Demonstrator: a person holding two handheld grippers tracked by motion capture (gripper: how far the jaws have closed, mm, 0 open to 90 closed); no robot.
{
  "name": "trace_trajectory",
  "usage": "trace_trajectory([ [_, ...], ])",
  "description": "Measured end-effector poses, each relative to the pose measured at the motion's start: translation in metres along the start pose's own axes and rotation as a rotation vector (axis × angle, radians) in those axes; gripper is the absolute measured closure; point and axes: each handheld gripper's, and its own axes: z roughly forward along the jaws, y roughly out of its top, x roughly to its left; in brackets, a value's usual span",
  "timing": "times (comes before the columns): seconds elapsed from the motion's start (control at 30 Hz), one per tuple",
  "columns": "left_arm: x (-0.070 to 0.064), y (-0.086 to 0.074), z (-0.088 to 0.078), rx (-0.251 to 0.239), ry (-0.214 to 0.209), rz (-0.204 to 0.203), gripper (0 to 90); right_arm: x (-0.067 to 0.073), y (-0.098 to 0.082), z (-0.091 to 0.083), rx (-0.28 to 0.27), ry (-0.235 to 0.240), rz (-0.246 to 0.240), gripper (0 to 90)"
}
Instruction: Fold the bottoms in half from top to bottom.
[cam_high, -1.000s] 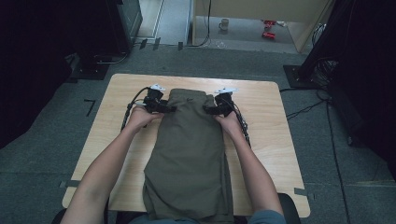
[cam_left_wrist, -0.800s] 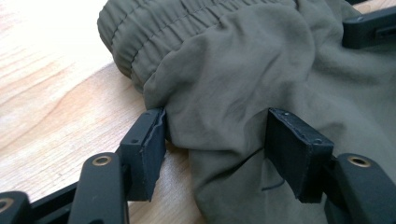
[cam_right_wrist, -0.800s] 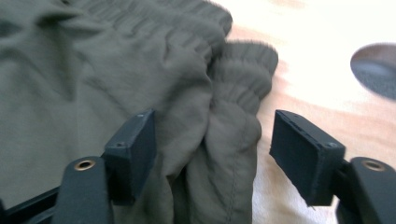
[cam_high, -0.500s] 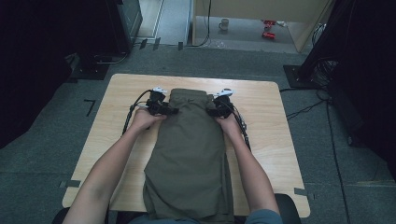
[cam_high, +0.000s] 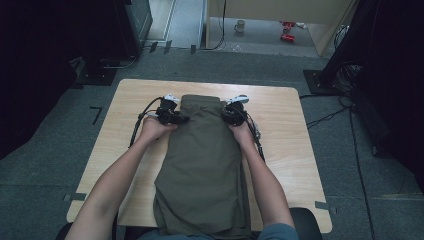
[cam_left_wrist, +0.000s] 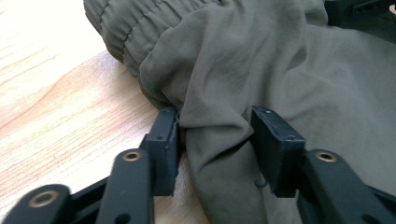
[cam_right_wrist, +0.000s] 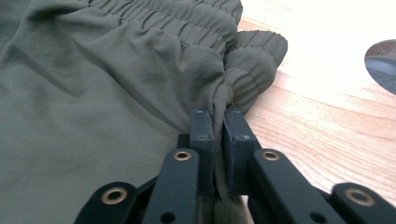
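Olive-green trousers (cam_high: 202, 165) lie flat down the middle of the wooden table (cam_high: 285, 145), elastic waistband at the far end. My left gripper (cam_high: 182, 119) is at the waistband's left corner. Its jaws have just been closing, and a thick fold of the trousers (cam_left_wrist: 261, 70) is bunched between them at the left gripper (cam_left_wrist: 215, 135), with both pads touching it. My right gripper (cam_high: 227, 117) is at the right corner. Its jaws have just been closing too, and the right gripper (cam_right_wrist: 218, 123) now pinches a thin fold of the trousers (cam_right_wrist: 93, 93) just below the gathered waistband.
Bare table top lies on both sides of the trousers, and the trouser legs reach the near edge. Black cables trail from both grippers along the forearms. A mug (cam_high: 240, 25) and red items (cam_high: 287, 30) sit on the floor beyond the table. Dark equipment stands at both sides.
Both grippers have edged slightly inward onto the waistband corners. The hands and the trousers have otherwise stayed in place.
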Motion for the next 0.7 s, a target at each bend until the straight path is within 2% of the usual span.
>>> trace_trajectory([
  [0.23,0.001,0.000,-0.001,0.018,-0.033,-0.051,76.7,-0.003,0.003,0.001,-0.001,0.016,0.020,87.1],
  [0.3,0.001,0.003,-0.002,0.038,-0.032,-0.039,78.7,-0.003,0.004,0.002,-0.002,0.014,0.025,87.4],
  [0.33,0.004,0.005,-0.005,0.040,-0.042,-0.060,79.4,-0.002,0.005,0.002,-0.006,0.013,0.027,87.5],
  [0.37,0.006,0.006,-0.006,0.035,-0.047,-0.067,80.1,-0.002,0.011,0.001,0.031,0.020,0.040,87.6],
  [0.43,0.008,0.008,-0.009,0.022,-0.042,-0.079,80.3,-0.002,0.017,-0.001,0.030,0.028,0.036,87.8],
  [0.6,0.012,0.025,-0.022,-0.027,-0.004,-0.064,80.4,0.000,0.040,-0.012,-0.005,0.030,0.012,87.8],
  [0.7,0.013,0.035,-0.033,-0.120,0.035,-0.040,80.3,-0.001,0.053,-0.020,-0.044,0.030,0.007,87.7],
])
